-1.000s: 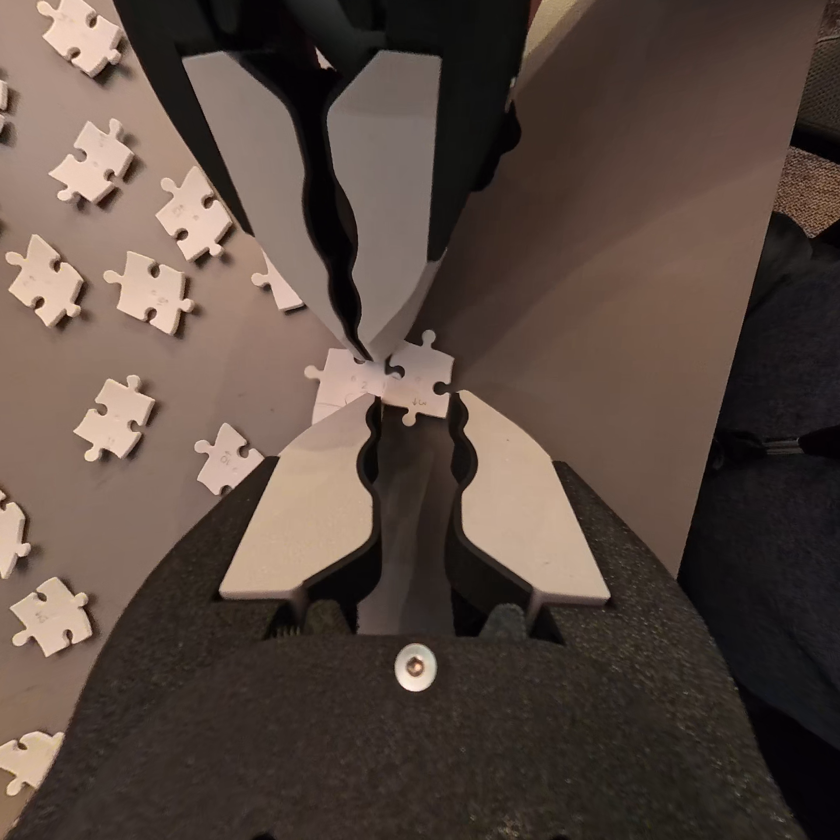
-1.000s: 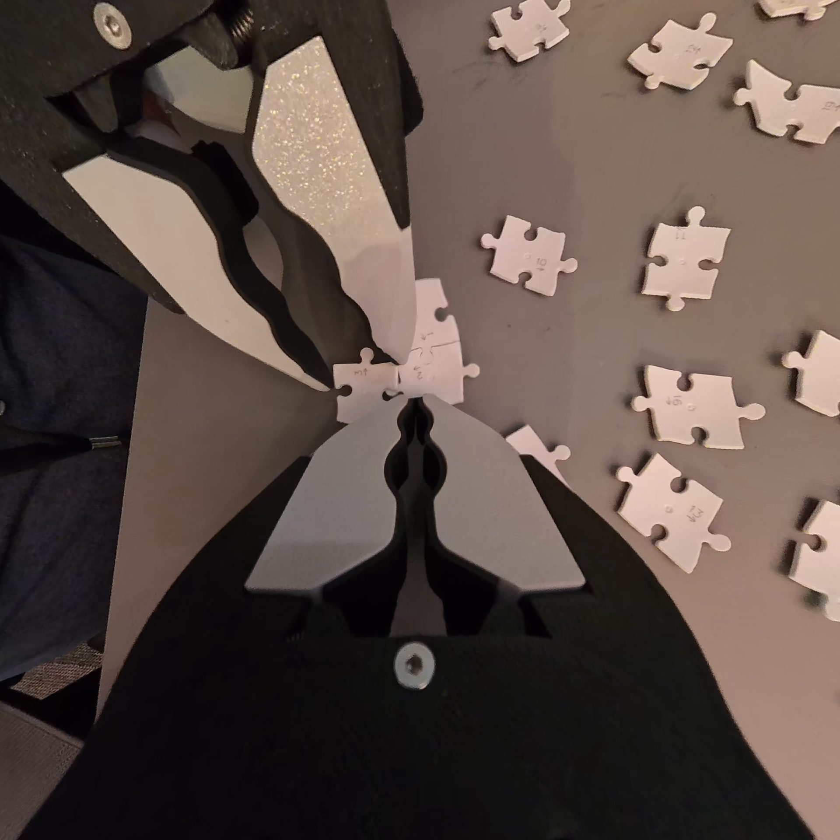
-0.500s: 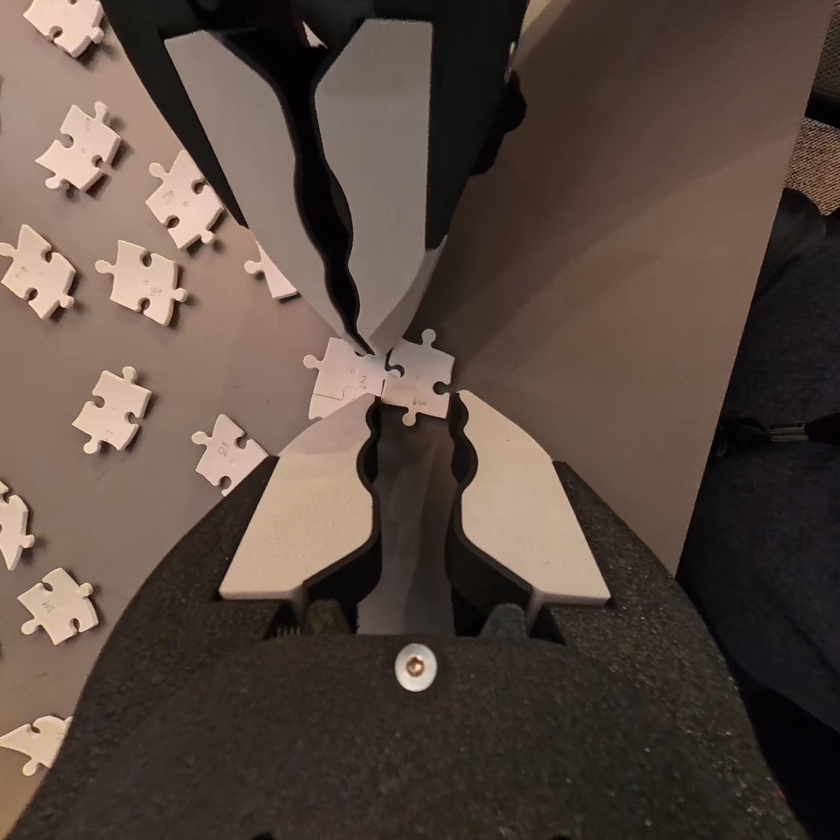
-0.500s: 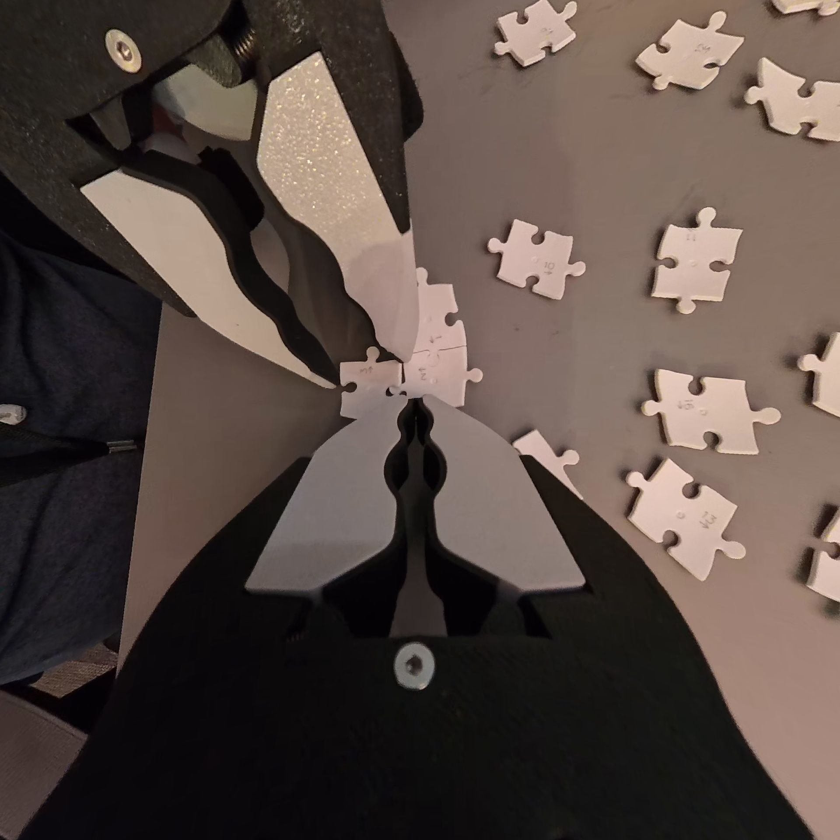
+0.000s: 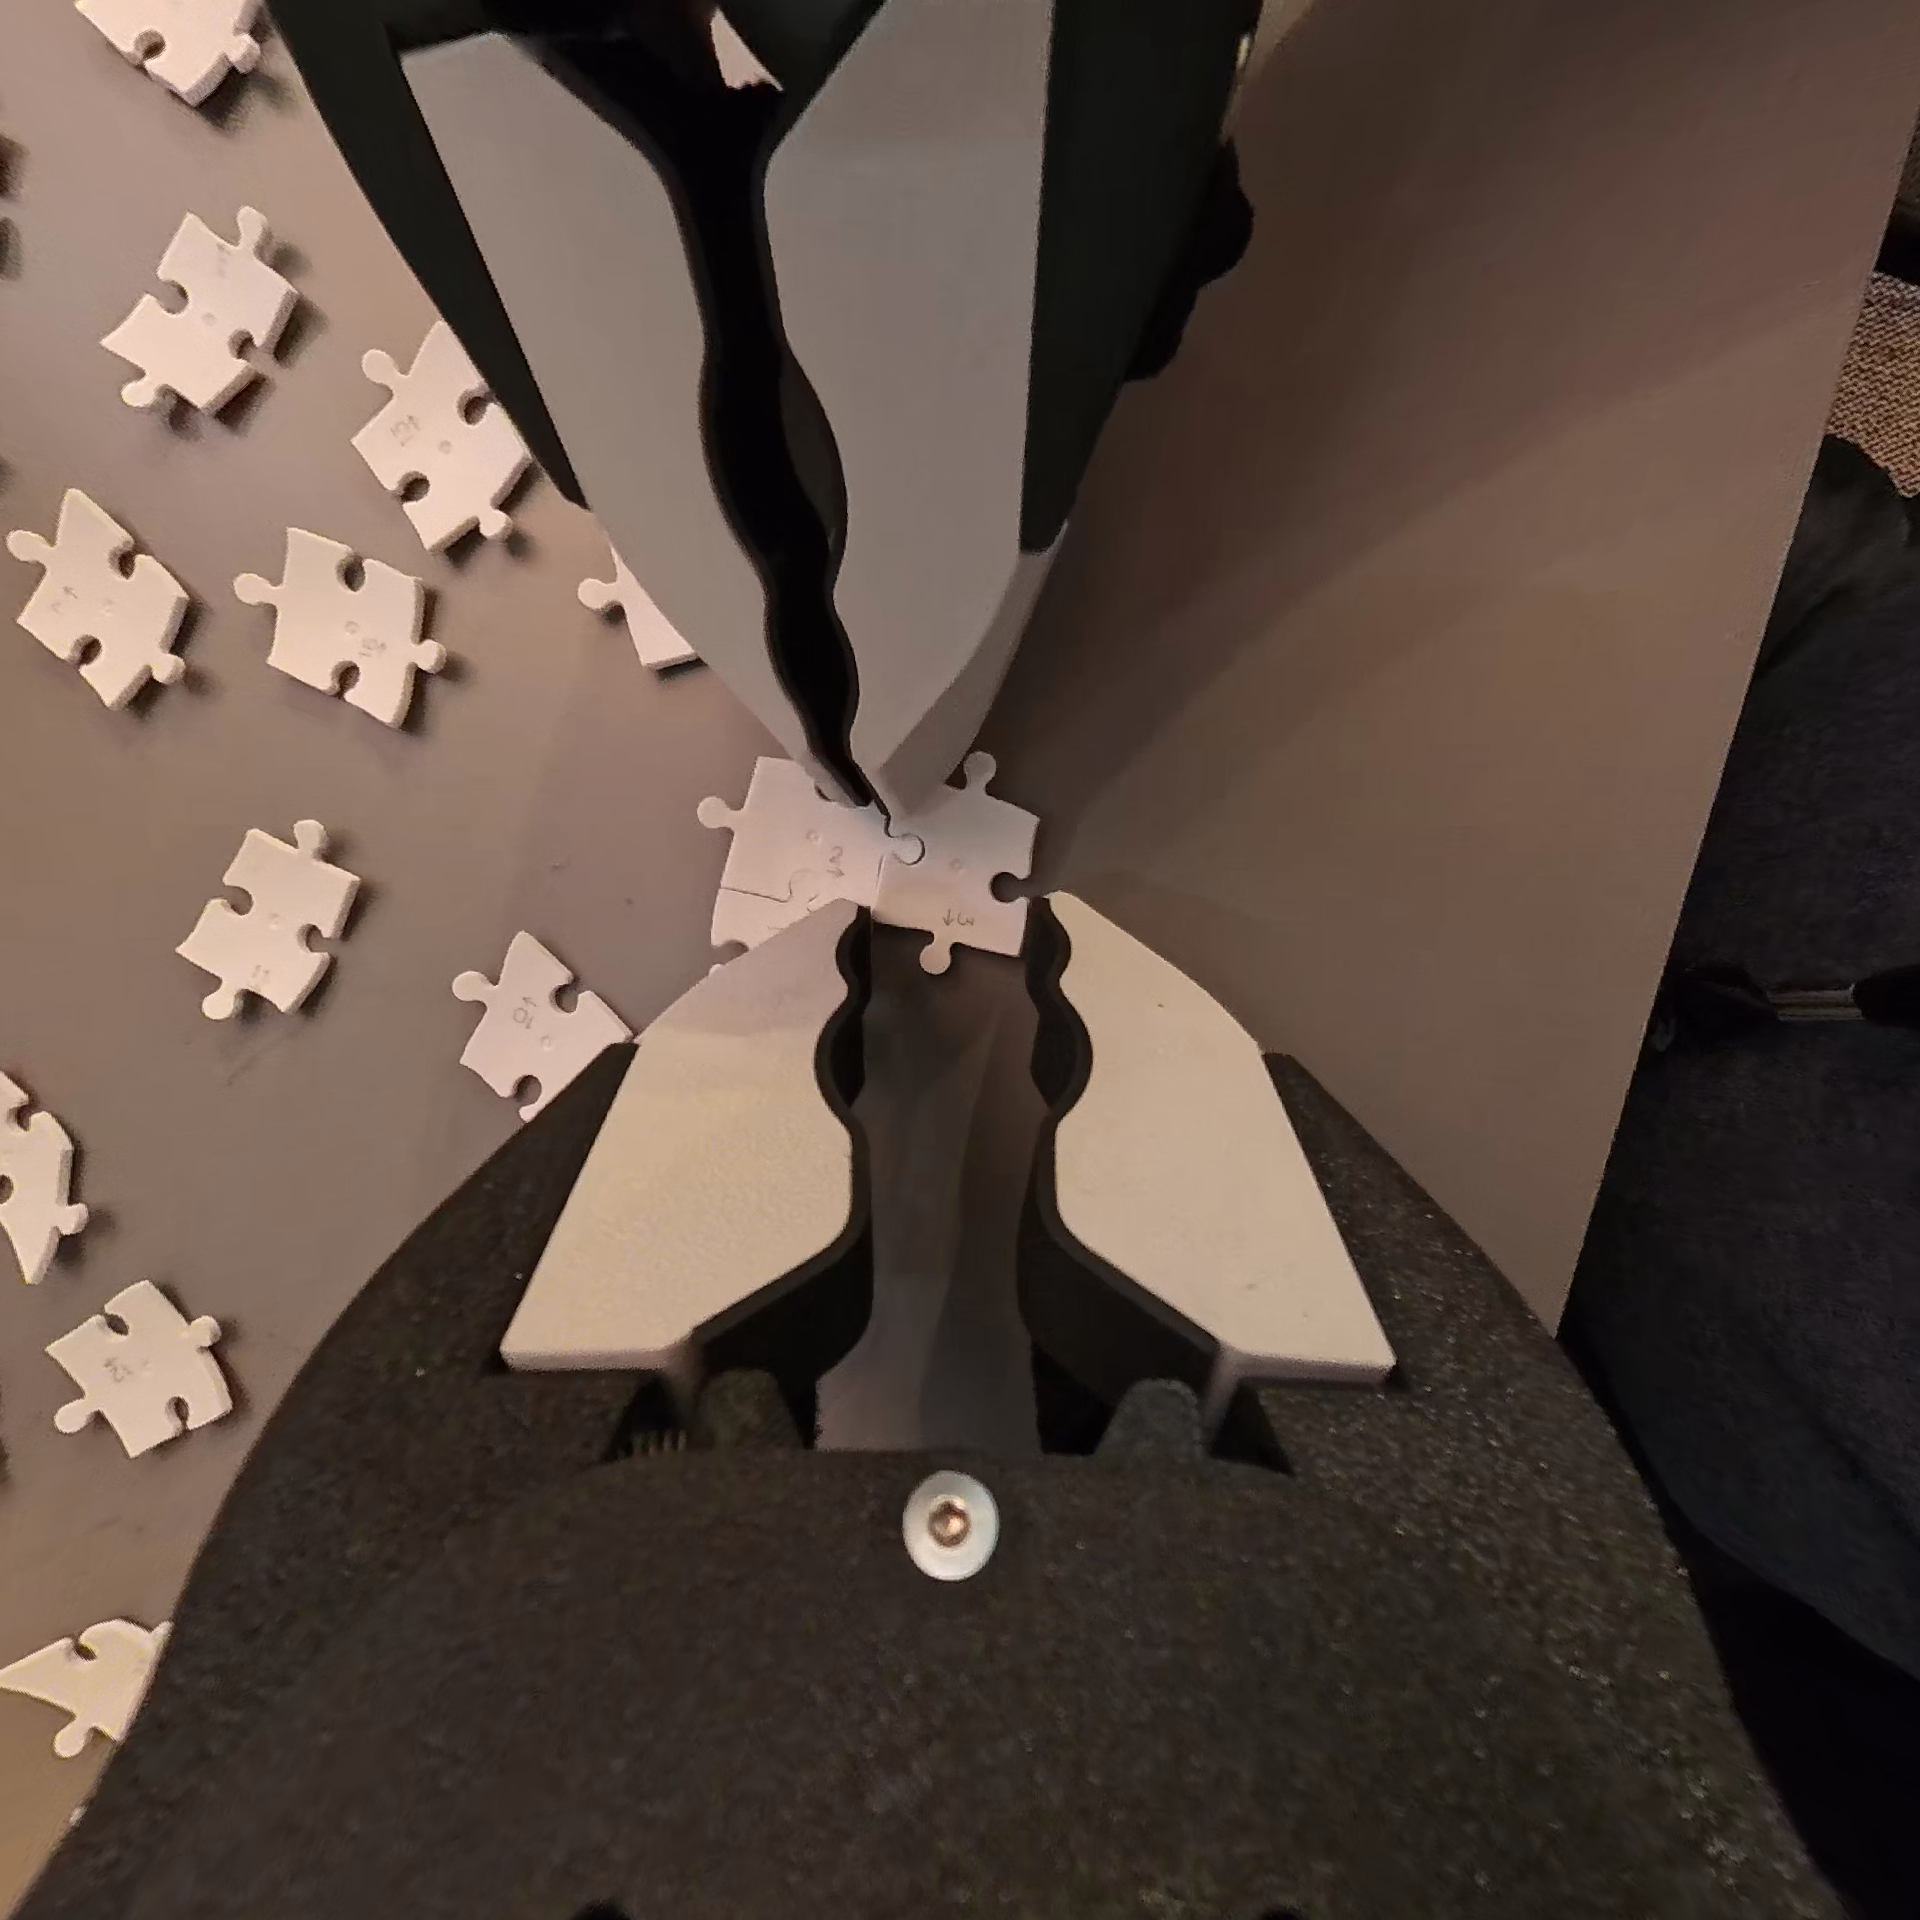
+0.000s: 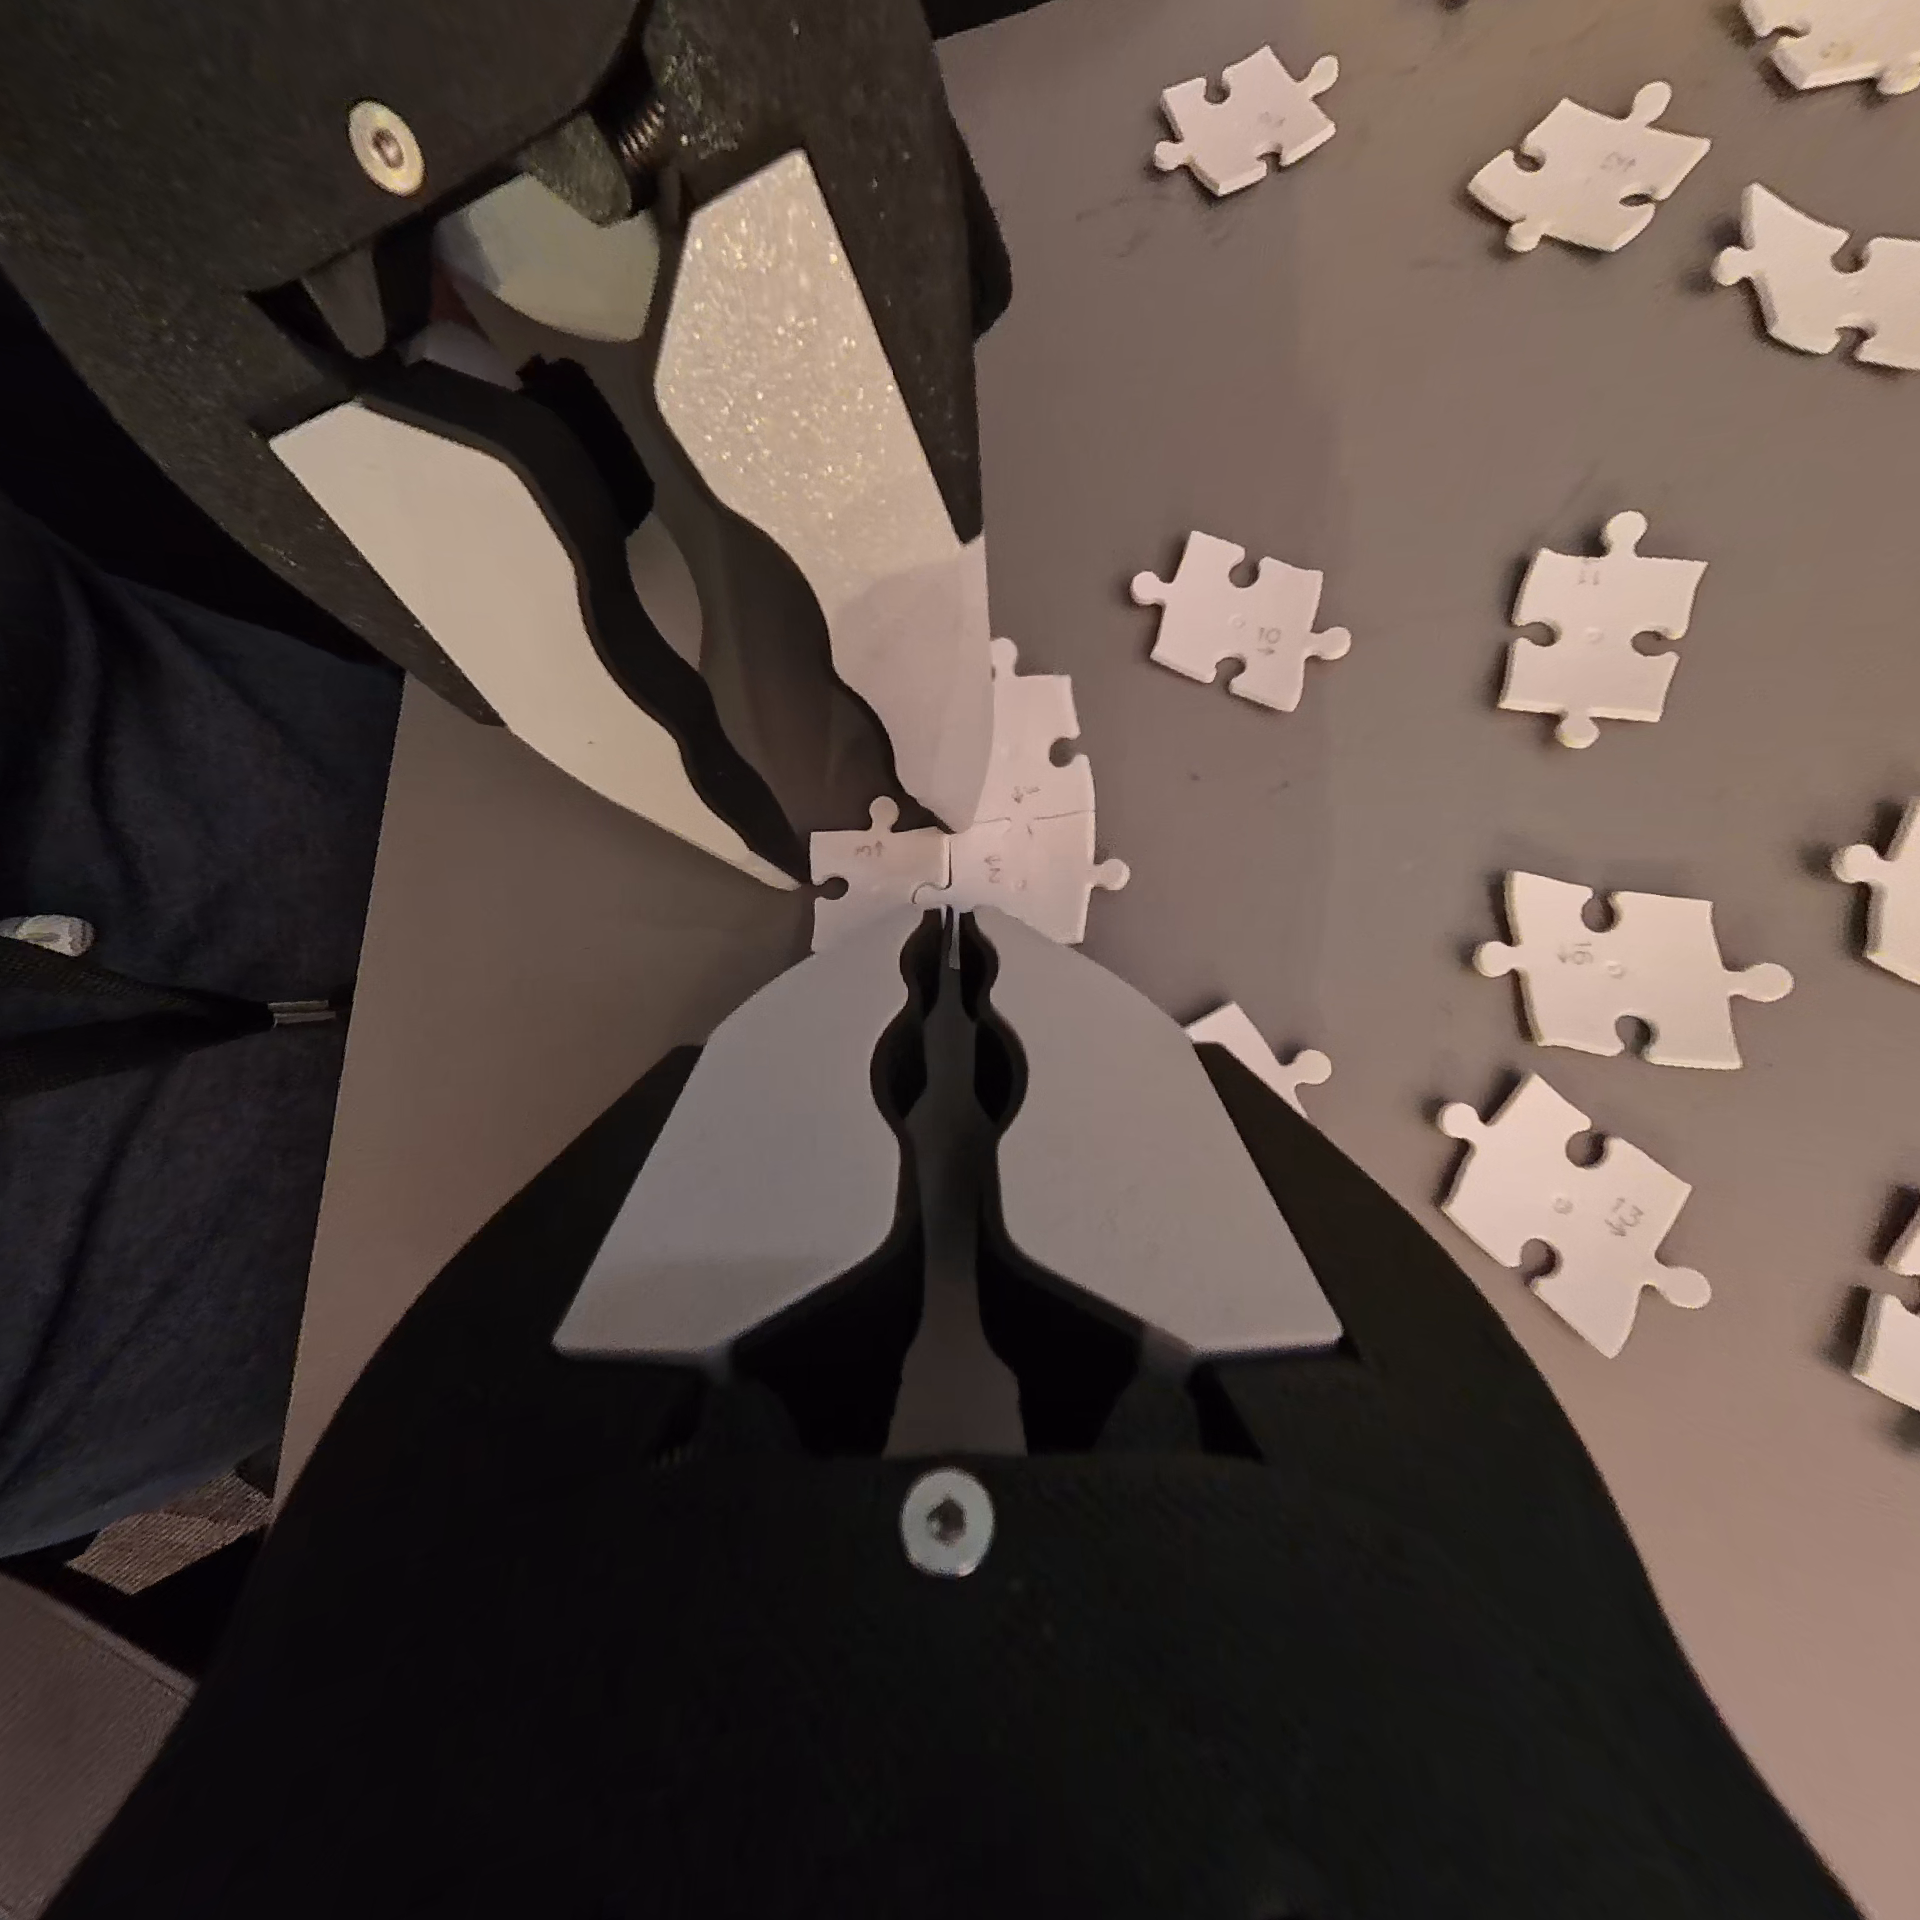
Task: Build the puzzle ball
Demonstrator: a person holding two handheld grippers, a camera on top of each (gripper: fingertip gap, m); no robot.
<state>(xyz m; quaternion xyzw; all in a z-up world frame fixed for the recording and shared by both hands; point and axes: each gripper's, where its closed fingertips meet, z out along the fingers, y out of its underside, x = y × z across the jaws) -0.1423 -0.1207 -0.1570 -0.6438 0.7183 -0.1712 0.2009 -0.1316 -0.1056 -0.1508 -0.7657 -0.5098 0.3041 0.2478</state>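
My left gripper [image 5: 951, 920] is shut across the width of a single white puzzle piece [image 5: 961, 883]. My right gripper [image 6: 951, 920] is shut on the edge of a joined pair of white pieces [image 6: 1029, 862]. The single piece [image 6: 873, 862] meets the pair [image 5: 805, 852] edge to edge, a tab sitting in a socket at the seam. All are held just above the grey table [image 5: 1351, 675]. The two grippers face each other tip to tip: the right gripper [image 5: 862, 800] comes from the top of the left wrist view, and the left gripper [image 6: 878, 852] from the upper left of the right wrist view.
Several loose white puzzle pieces [image 5: 353, 634] lie spread on the table to one side, also in the right wrist view [image 6: 1236, 634]. One loose piece [image 5: 540, 1029] lies close under the left fingers. The table edge [image 5: 1662, 935] is near, with a person's dark clothing [image 6: 156, 987] beyond it. Only a small space, under 4 cm, lies between the two pairs of fingers.
Both grippers keep their hold. The held pieces have drifted slightly over the table, so the loose pieces have shifted a little in both views. The seam looks a little tighter.
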